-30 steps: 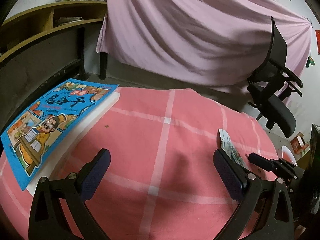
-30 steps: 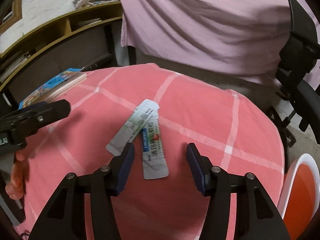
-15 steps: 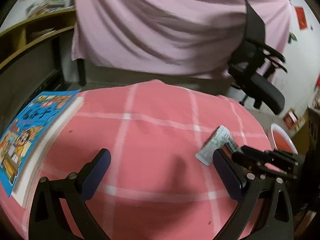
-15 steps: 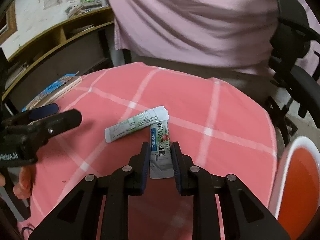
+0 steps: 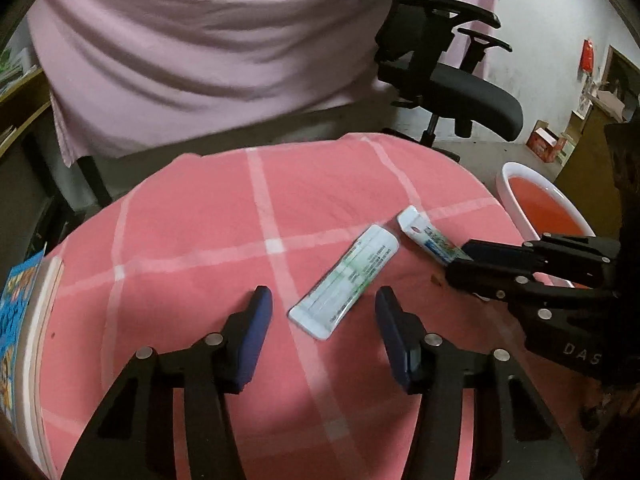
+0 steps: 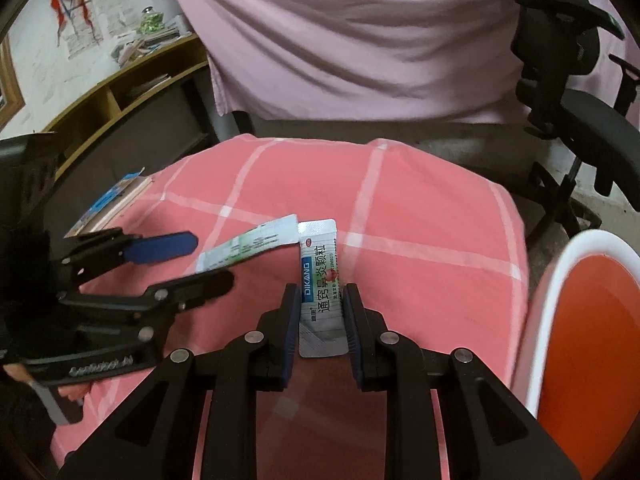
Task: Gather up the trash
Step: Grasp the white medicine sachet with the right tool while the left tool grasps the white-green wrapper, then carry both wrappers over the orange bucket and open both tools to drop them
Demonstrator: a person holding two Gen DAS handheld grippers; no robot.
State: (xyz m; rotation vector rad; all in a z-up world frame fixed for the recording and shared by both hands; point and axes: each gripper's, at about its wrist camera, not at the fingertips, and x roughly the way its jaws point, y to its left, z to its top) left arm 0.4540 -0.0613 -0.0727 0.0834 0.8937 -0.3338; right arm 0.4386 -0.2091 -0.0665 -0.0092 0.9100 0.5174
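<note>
Progress: early, nothing in bin yet. Right tool (image 6: 320, 320) clamps near end of grey foil sachet with blue label (image 6: 320, 280). Left tool (image 5: 320, 320) closing around near end of white-green flat sachet (image 5: 346, 284), pads not touching yet. Both sachets lie on counter with pink checked cloth (image 5: 192, 240). White bin with orange inside (image 6: 580, 340) at right, apparently for drop.

Views: right wrist shows printed label and grip; left wrist shows gap beside white-green sachet.
</note>
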